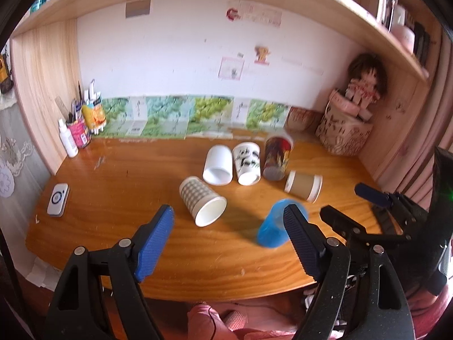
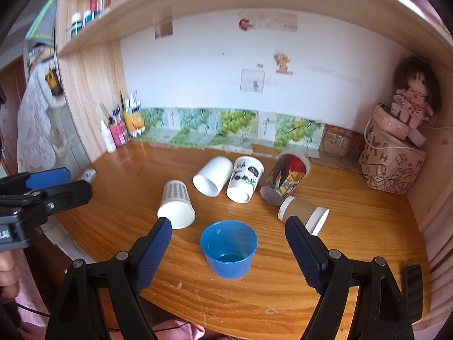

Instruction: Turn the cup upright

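Hovering over the near edge of the wooden desk (image 2: 283,297), the right gripper (image 2: 228,243) has its jaws spread wide with nothing between the ribbed blue pads (image 2: 153,252), and the blue plastic cup (image 2: 228,248) sits right in line with them, mouth up, already upright by the look of it. The left gripper (image 1: 229,243) is the same story: wide apart, empty, parked above the desk front, aimed roughly at the grid-pattern paper cup (image 1: 201,199) lying on its side with its mouth toward the cameras.

My guess is that one's next, since it's nearest and apart from the others. Behind it, a plain white cup (image 2: 213,176), a panda-print cup (image 2: 245,179) and a dark printed cup (image 2: 284,180) lie side by side, mouths facing forward, with a brown sleeved cup (image 2: 303,212) lying crosswise just in front. All are tapered and thin-walled, probably light and easy to roll or crush, so a gentle squeeze mid-body seems right. The desk is glossy varnished wood, a bit slick.
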